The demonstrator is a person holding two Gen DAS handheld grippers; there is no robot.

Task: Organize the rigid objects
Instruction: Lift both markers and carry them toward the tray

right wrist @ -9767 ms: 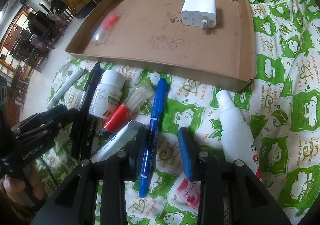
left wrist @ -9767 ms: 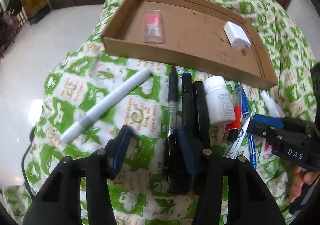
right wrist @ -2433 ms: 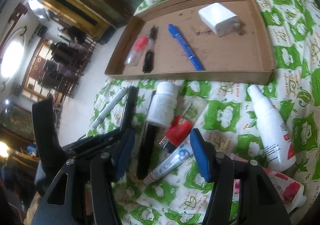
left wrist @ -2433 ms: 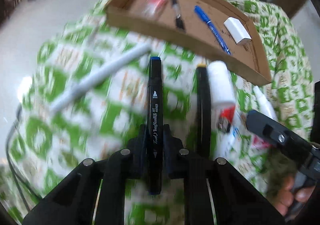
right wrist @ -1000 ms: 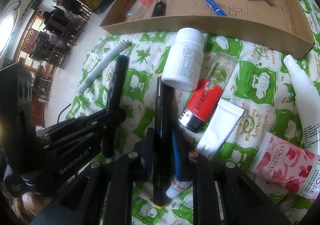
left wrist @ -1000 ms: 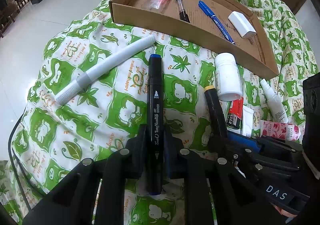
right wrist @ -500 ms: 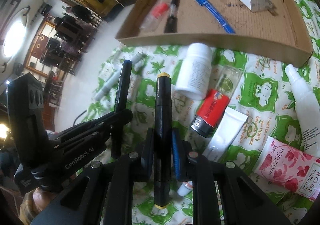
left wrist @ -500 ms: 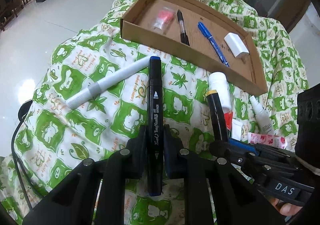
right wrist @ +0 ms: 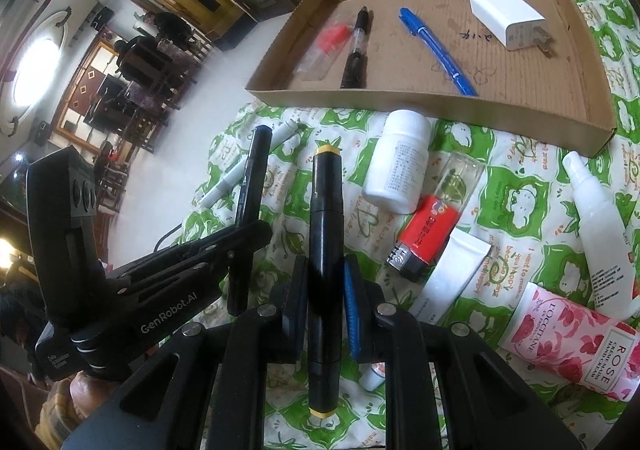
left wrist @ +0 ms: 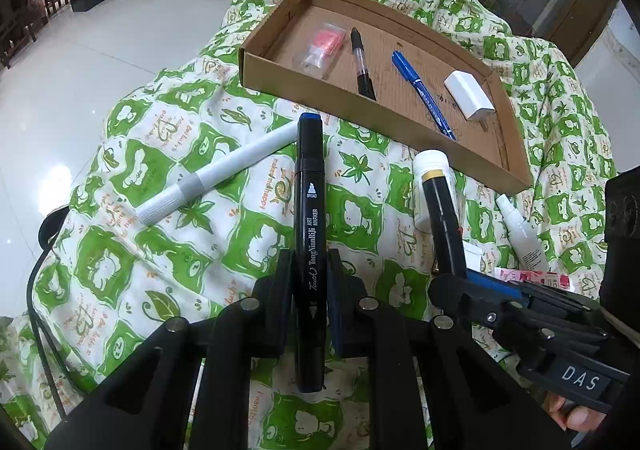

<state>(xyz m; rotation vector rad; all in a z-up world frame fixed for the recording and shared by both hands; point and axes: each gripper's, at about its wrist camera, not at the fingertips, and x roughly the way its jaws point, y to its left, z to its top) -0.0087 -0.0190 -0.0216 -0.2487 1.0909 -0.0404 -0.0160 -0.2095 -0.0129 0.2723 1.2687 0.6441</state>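
My left gripper (left wrist: 310,270) is shut on a black art marker with a blue cap (left wrist: 309,194), held above the green patterned cloth. My right gripper (right wrist: 325,274) is shut on a black marker with yellow ends (right wrist: 325,234), also lifted; it shows in the left wrist view (left wrist: 442,218) too. The cardboard tray (left wrist: 328,106) lies ahead and holds a red-and-clear sachet (left wrist: 322,48), a black pen (left wrist: 362,64), a blue pen (left wrist: 422,92) and a white charger (left wrist: 468,94).
On the cloth lie a white-grey marker (left wrist: 218,172), a white pill bottle (right wrist: 398,162), a red-capped clear bottle (right wrist: 436,218), a white tube (right wrist: 452,274), a white spray bottle (right wrist: 600,230) and a pink hand cream tube (right wrist: 572,346).
Both grippers have risen and drawn back from the cloth, each with its marker. The tray now sits farther ahead in both views.
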